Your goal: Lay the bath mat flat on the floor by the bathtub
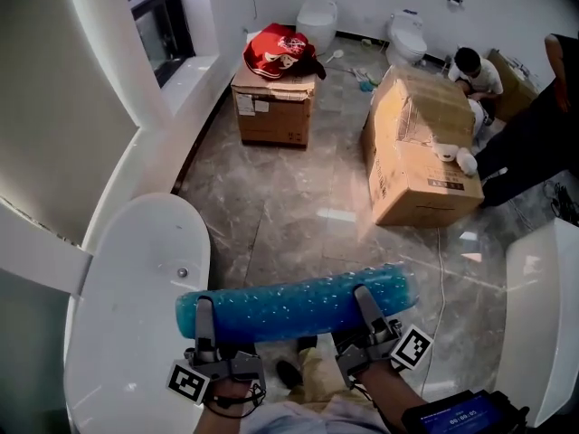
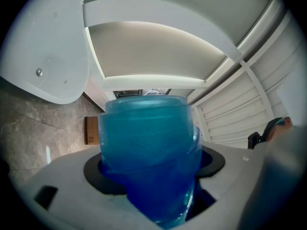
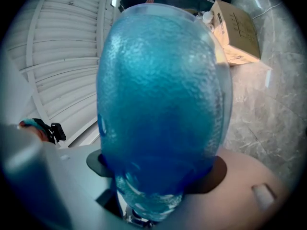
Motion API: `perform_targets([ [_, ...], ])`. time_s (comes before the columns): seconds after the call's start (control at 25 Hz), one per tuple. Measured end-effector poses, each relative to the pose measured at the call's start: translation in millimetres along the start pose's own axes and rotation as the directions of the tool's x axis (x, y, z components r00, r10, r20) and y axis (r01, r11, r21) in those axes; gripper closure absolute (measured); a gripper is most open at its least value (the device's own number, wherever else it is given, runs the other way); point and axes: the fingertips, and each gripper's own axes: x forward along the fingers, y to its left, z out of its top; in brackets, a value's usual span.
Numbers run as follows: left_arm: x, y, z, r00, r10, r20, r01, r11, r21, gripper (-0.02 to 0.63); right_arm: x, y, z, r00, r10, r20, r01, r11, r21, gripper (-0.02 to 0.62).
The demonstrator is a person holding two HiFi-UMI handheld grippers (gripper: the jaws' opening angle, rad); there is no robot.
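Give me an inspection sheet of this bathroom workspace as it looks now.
Surface: glossy grey marble floor.
Job's things: rolled blue textured bath mat, held off the floor; white bathtub at left.
Clutter: large brown cardboard box; small brown cardboard box with red bag on top.
Grippers: left gripper and right gripper both shut on the mat.
Cables: thin white cord on the floor by the large box.
Surroundings: white toilet; crouching person beyond.

Bathroom: white bathtub [image 1: 136, 333] at lower left, toilet [image 1: 406, 36] at upper right, grey marble floor [image 1: 289, 206], 2 cardboard boxes [image 1: 273, 108] standing mid-frame
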Motion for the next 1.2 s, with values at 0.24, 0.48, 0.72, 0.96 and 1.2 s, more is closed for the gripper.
perform_targets([
  [0.24, 62, 40, -8, 0.999, 0.026, -0.030, -0.027, 1.000, -0.004, 0.235, 44, -38, 36, 1.000, -0.029, 0.011, 0.029, 1.000, 0.010, 0.221],
  [0.48, 113, 75, -13, 0.999, 0.042, -0.030, -0.042, 0.999, -0.007, 0.236, 88, -72, 67, 0.999, -0.047, 0.000, 0.047, 0.999, 0.019, 0.222],
  [0.72, 141, 108, -19, 0.998, 0.057, -0.017, -0.057, 0.998, 0.005, 0.238, 112, -109, 86, 0.998, -0.053, -0.027, 0.054, 0.998, 0.031, 0.222],
  [0.96, 151, 160, -21, 0.997, 0.075, -0.010, -0.075, 0.997, -0.009, 0.241, 123, -157, 92, 0.996, -0.081, -0.039, 0.082, 0.996, 0.026, 0.222],
  [1.2, 150, 228, -23, 0.996, 0.089, -0.025, -0.090, 0.996, -0.020, 0.244, 121, -221, 89, 0.994, -0.102, -0.030, 0.102, 0.995, 0.018, 0.222],
])
